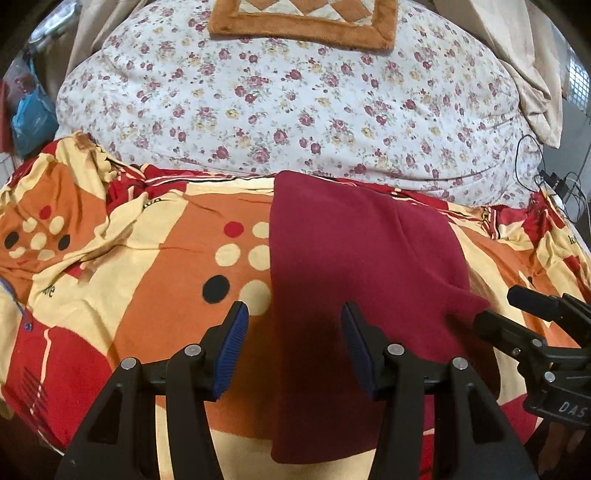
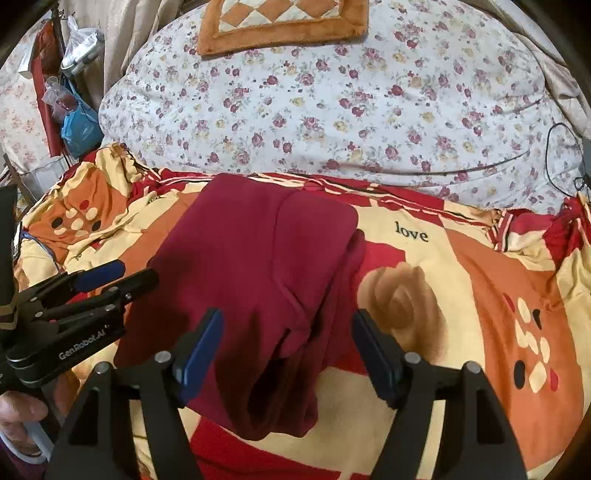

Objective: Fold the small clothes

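Observation:
A dark red garment lies folded lengthwise on the patterned bedspread, with a folded-over layer on its right side. It also shows in the right wrist view. My left gripper is open and empty, just above the garment's near left edge. My right gripper is open and empty, over the garment's near right part. The right gripper also shows at the right edge of the left wrist view, at the garment's right edge. The left gripper shows in the right wrist view, at the garment's left edge.
A floral quilt is heaped behind the garment, with an orange cushion on top. Black cables lie at the right. Bags hang at the far left. The bedspread reads "love".

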A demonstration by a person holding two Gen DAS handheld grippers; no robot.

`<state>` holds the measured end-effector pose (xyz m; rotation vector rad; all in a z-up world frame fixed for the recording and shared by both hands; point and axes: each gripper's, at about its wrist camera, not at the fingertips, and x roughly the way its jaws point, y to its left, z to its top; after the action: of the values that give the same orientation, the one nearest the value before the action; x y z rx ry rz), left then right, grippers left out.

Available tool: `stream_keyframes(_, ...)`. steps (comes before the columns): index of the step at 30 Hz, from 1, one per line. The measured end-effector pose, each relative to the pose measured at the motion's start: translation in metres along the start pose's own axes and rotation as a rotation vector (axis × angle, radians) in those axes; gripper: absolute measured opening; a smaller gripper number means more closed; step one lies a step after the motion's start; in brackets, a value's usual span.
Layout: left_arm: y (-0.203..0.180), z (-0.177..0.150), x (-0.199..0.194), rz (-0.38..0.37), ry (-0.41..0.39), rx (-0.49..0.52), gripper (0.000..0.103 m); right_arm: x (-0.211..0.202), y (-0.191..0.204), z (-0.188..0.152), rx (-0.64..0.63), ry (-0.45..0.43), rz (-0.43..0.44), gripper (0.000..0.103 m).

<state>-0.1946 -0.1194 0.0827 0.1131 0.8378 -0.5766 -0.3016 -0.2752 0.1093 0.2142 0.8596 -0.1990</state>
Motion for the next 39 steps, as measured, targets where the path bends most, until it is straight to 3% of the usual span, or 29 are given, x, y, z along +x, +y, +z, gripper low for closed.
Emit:
stream_keyframes(16, 0.007, -0.002, -0.006, 0.002, -0.036, -0.03, 0.041, -0.008, 0.008, -0.003, 0.009, -0.036, -0.076, 0.08)
stream_keyframes(39, 0.01, -0.004, 0.002, -0.001, -0.026, -0.027, 0.041, 0.003, 0.006, -0.001, 0.004, -0.025, -0.091, 0.081)
